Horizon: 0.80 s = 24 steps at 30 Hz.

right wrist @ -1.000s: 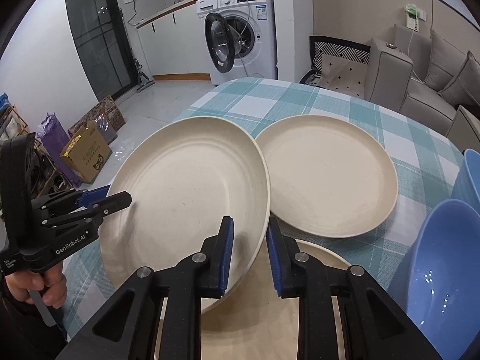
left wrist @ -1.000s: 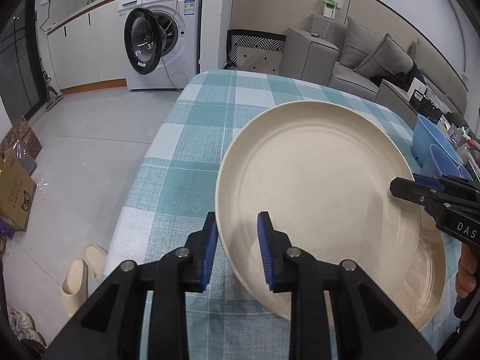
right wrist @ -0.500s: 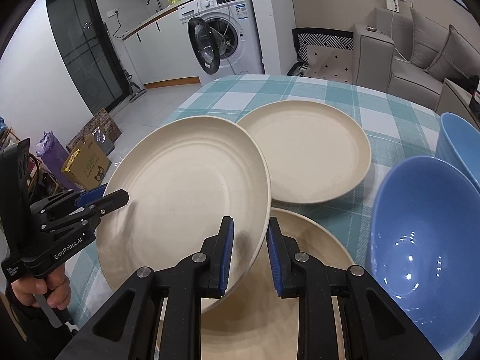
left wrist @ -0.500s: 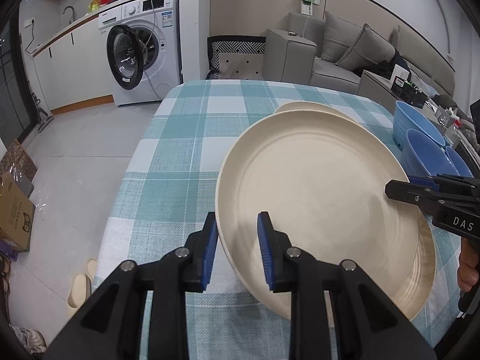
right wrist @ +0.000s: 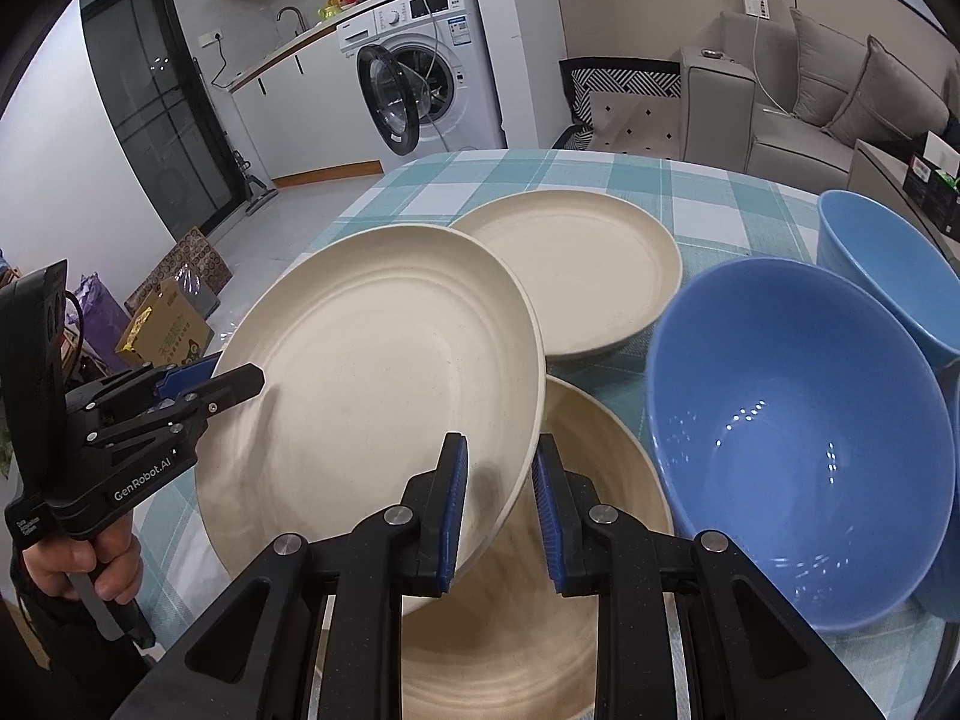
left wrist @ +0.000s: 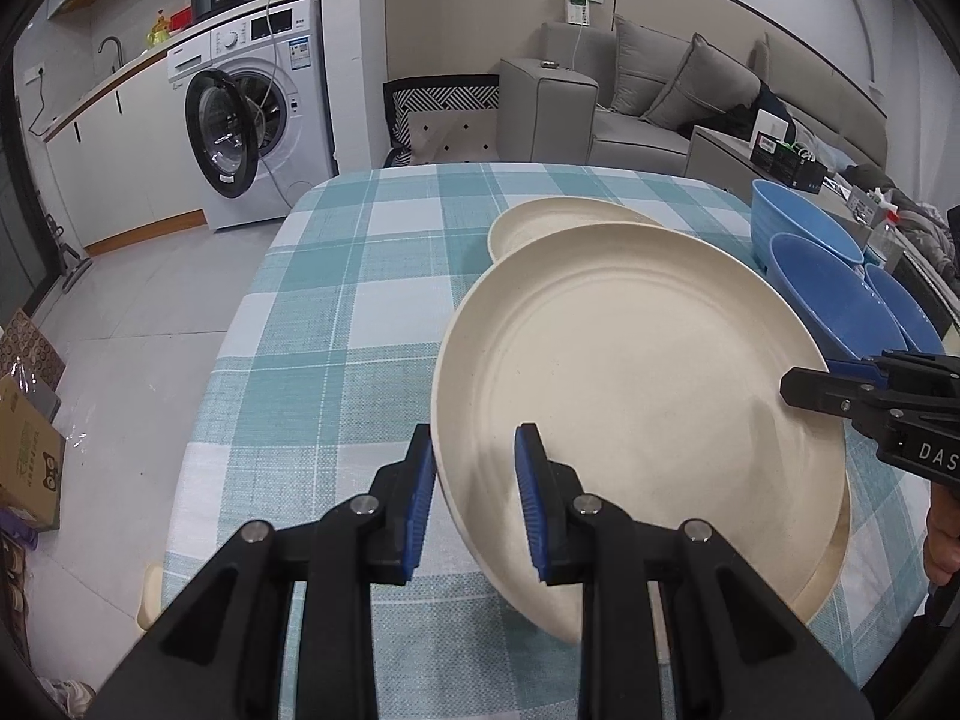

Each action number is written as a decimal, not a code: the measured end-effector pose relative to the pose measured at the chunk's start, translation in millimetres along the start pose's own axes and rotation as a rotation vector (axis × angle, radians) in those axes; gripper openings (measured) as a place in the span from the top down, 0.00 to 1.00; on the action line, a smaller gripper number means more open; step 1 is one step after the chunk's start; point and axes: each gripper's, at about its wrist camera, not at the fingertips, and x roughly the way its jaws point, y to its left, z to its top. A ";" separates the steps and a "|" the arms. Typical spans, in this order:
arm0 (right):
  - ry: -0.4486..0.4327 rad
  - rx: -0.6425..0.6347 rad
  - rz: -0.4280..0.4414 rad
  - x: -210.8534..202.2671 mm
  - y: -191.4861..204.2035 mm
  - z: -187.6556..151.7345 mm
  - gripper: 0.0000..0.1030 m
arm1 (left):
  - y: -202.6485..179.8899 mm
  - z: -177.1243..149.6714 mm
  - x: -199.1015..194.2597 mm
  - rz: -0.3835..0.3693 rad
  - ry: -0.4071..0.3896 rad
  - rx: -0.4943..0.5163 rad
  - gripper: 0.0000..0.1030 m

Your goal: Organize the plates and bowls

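We hold the round cream plastic plate (right wrist: 384, 372) tilted, left gripper (left wrist: 474, 504) and right gripper (right wrist: 495, 504) jaws clamped on opposite rims, directly above the near cream plate (right wrist: 576, 588) on the bench.

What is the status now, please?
Left gripper and right gripper both clamped on lifted plate. Second plate directly beneath. Blue bowl close alongside.

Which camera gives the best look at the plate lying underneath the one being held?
The right wrist view: the lower plate shows much of its inside below the held plate. The left wrist view shows only a thin rim sliver past the held plate's edge.
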 end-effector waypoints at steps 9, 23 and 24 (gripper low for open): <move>-0.006 0.023 -0.009 -9.5 -8.6 -20.6 0.78 | -14.2 -3.8 0.9 -0.007 0.006 0.031 0.76; -0.006 0.068 -0.043 -16.5 -28.6 -47.9 0.78 | -45.0 -12.1 8.6 -0.004 0.035 0.102 0.76; -0.006 0.072 -0.043 -17.3 -30.1 -49.2 0.78 | -47.0 -12.9 8.6 -0.004 0.037 0.107 0.76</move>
